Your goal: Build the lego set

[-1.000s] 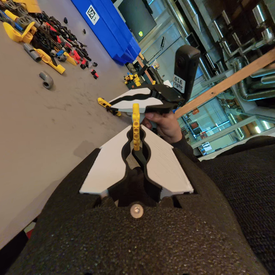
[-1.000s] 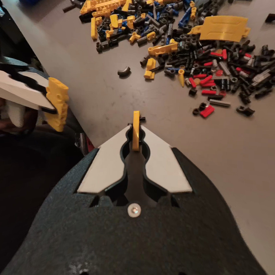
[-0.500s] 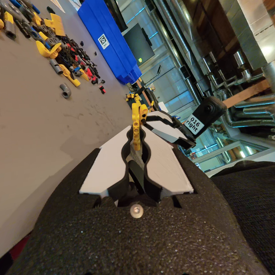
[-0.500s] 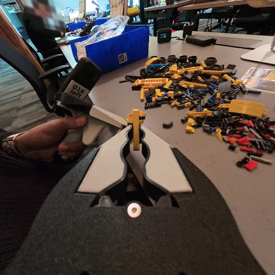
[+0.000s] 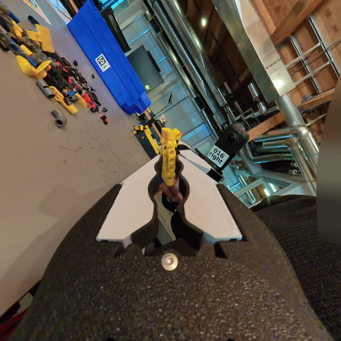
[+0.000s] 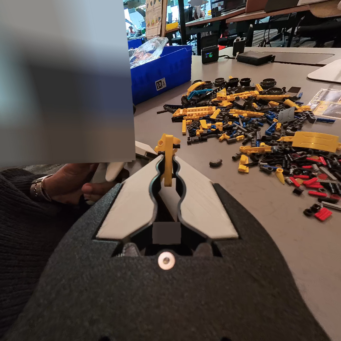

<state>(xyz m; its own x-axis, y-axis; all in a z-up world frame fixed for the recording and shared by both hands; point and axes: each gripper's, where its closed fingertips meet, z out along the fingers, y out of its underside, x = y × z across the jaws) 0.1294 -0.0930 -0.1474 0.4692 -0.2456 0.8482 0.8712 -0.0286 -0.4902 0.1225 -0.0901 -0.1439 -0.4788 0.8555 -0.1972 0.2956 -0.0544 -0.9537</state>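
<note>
Your left gripper (image 5: pixel 168 158) was clamped on a yellow perforated plastic beam (image 5: pixel 168 160); your right gripper (image 6: pixel 168 160) pinched a flat yellow plastic piece (image 6: pixel 168 162) — the two parts met at the tips, held above the grey counter (image 6: pixel 239 230). Only the left wrist view showed the right gripper's black camera (image 5: pixel 231 140) and ceiling pipes; only the right showed your hand (image 6: pixel 73 184) and wristwatch (image 6: pixel 37 188). A heap of loose yellow, black and red plastic parts (image 6: pixel 258 125) lay beside a blue plastic bin (image 6: pixel 162 73).
</note>
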